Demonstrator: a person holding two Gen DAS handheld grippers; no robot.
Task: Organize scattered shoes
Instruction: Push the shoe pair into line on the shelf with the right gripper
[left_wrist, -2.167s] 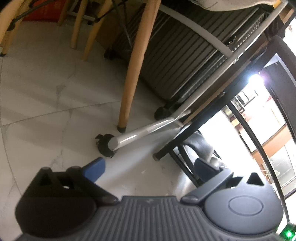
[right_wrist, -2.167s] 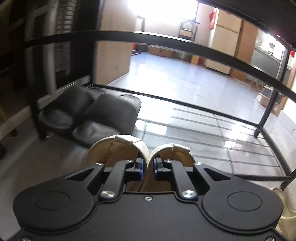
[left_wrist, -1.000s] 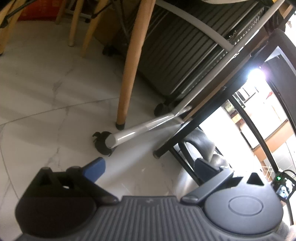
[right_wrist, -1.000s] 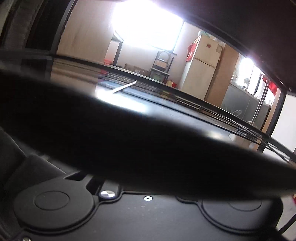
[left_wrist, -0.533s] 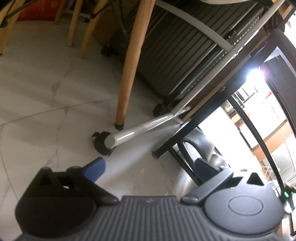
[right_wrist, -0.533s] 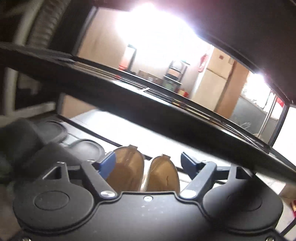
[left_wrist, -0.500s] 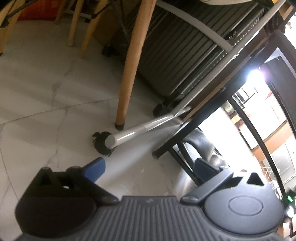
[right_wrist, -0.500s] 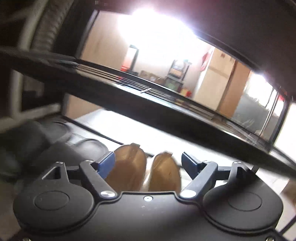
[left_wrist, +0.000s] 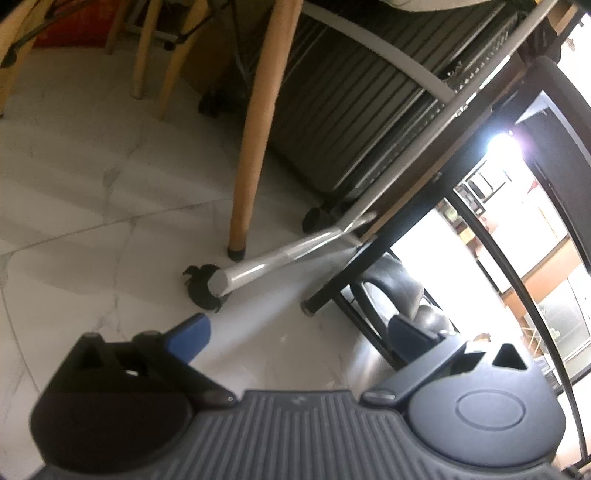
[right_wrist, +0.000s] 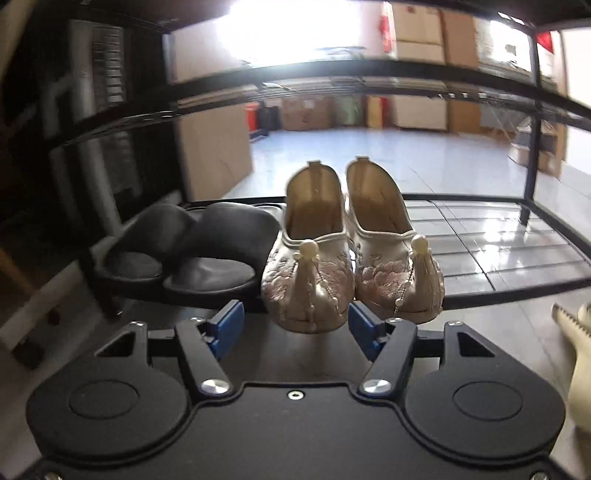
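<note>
Shoes (right_wrist: 351, 254), the cream embroidered pair, sit on the rack's bottom shelf (right_wrist: 509, 258) w/ toes poking over the front edge, just ahead of the right gripper (right_wrist: 295, 328). Its jaws have just been closing a bit but are spread, nothing between them. Black slippers (right_wrist: 192, 254) touch the pair's left side; bare shelf to the right. Left gripper (left_wrist: 299, 332) spread wide over open floor (left_wrist: 92, 229), chair leg (left_wrist: 255, 147) ahead.
</note>
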